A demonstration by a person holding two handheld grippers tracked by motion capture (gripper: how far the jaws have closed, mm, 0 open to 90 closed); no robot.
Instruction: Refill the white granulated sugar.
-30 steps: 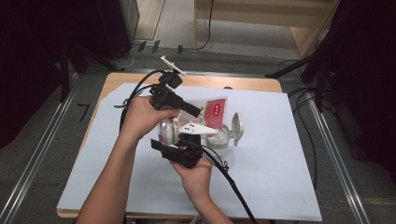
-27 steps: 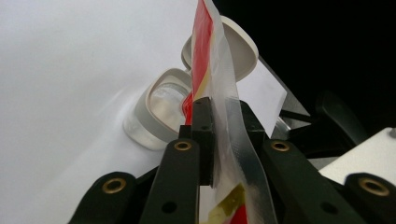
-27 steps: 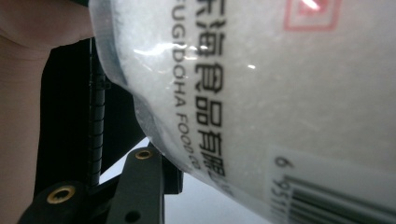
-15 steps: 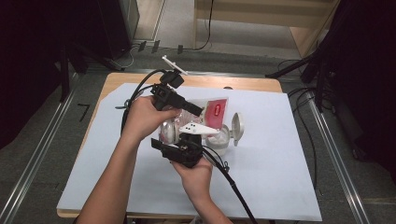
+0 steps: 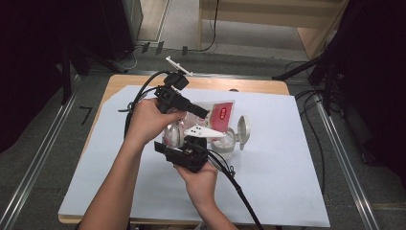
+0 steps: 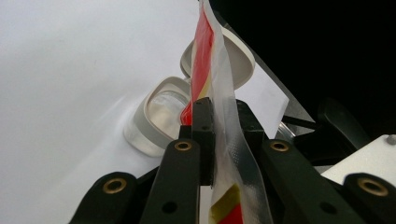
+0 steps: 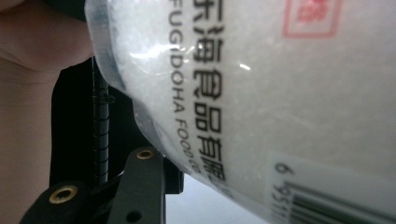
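Observation:
A clear bag of white granules with a red label (image 5: 221, 114) hangs tilted over a clear container (image 5: 229, 143), whose white flip lid (image 5: 243, 132) stands open. My left gripper (image 5: 203, 114) is shut on the bag's flat top edge (image 6: 219, 70), seen edge-on in the left gripper view above the container (image 6: 159, 116). My right gripper (image 5: 194, 143) holds the bag's full lower body from the near side. In the right gripper view the bag (image 7: 280, 93) with its black print and barcode bulges over one black finger (image 7: 140, 186); the other finger is hidden behind it.
A white sheet (image 5: 287, 182) covers the wooden table (image 5: 258, 85). Black cables (image 5: 239, 191) trail from both grippers toward the near and left edges. A small white part (image 5: 178, 64) lies at the table's far edge. Dark floor and metal rails flank the table.

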